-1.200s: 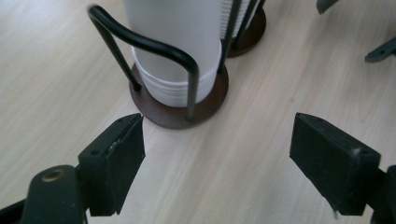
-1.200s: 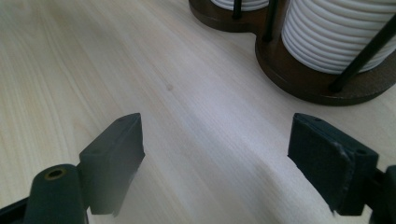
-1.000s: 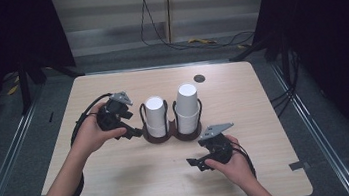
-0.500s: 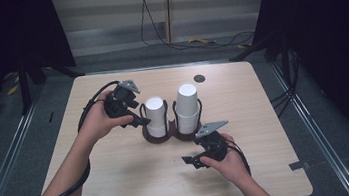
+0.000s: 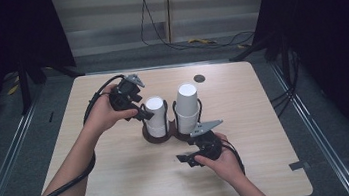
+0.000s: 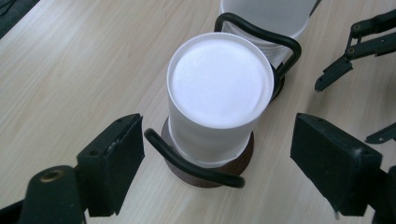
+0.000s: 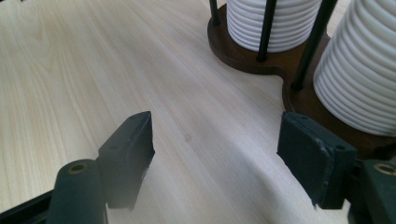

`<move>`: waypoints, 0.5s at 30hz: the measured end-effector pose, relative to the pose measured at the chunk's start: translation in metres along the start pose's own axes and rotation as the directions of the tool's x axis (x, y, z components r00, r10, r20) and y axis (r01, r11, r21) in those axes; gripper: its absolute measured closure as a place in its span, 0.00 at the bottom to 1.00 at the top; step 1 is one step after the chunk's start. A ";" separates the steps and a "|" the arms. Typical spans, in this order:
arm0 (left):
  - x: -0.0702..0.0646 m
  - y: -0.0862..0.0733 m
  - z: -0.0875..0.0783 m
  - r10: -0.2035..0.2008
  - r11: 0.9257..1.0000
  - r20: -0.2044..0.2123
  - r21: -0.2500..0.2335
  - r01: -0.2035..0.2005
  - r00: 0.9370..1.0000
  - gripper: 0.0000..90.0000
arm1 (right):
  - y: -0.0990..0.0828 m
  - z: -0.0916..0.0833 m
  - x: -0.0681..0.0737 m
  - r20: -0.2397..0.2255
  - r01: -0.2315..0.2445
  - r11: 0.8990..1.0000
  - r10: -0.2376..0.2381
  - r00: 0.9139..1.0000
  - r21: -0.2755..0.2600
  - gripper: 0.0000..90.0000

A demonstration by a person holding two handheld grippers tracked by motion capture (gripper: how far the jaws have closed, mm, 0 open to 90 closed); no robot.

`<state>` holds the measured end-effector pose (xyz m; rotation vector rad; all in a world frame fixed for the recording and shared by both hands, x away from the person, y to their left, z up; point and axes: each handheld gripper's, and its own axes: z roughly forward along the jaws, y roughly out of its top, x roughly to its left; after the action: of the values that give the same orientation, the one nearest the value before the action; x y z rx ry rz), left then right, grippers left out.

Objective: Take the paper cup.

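From the high view we see a pale wooden desk (image 5: 122,185) with a dark cup holder (image 5: 159,136) near its middle. It carries two piles of upturned white cups, the shorter cup stack (image 5: 155,111) on the left and the taller cup stack (image 5: 188,107) touching distance to its right. The left gripper (image 5: 143,113) is held at the upper left side of the shorter cup stack, angled down towards it. The right gripper (image 5: 186,158) lies low over the desk just in front of the holder, below the taller cup stack.

In the left gripper view we look down on the flat bottom of the shorter cup stack (image 6: 219,93), which sits upright inside the holder's black wire loop (image 6: 187,163). The left fingers (image 6: 112,158) have just been opening; they stand released on either side of the stack, which is between them but touched by neither. The right gripper (image 6: 355,51) shows farther off at the upper right.

In the right gripper view its fingers (image 7: 313,154) stand apart over bare desk (image 7: 93,70), grasping nothing, and the left one is blurred. The holder's wooden base (image 7: 243,56) lies ahead and to the right, with the ribbed wall of the shorter cup stack (image 7: 275,23) farther off and the taller cup stack (image 7: 364,70) near the right finger.
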<state>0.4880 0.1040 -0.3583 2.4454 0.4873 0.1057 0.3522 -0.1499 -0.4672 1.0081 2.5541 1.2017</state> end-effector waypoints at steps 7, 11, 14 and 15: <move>0.003 0.005 0.011 -0.004 1.000 0.022 0.015 0.004 1.000 0.19 | 0.004 0.007 0.003 -0.007 -0.002 1.000 0.002 1.000 -0.012 0.31; 0.007 0.004 0.017 -0.008 1.000 0.029 0.024 0.007 1.000 0.20 | 0.006 0.012 0.004 -0.010 0.007 1.000 -0.007 1.000 -0.004 0.30; 0.008 0.005 0.020 -0.011 1.000 0.022 0.013 0.010 1.000 0.22 | 0.008 0.017 0.006 -0.013 0.019 1.000 -0.019 1.000 -0.002 0.28; 0.009 0.005 0.020 0.004 1.000 0.024 0.022 -0.005 1.000 0.26 | 0.011 0.020 0.007 -0.018 0.028 1.000 -0.028 0.999 -0.005 0.27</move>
<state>0.5021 0.0919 -0.3713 2.4669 0.4751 0.0726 0.3604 -0.1283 -0.4716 0.9612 2.5693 1.2138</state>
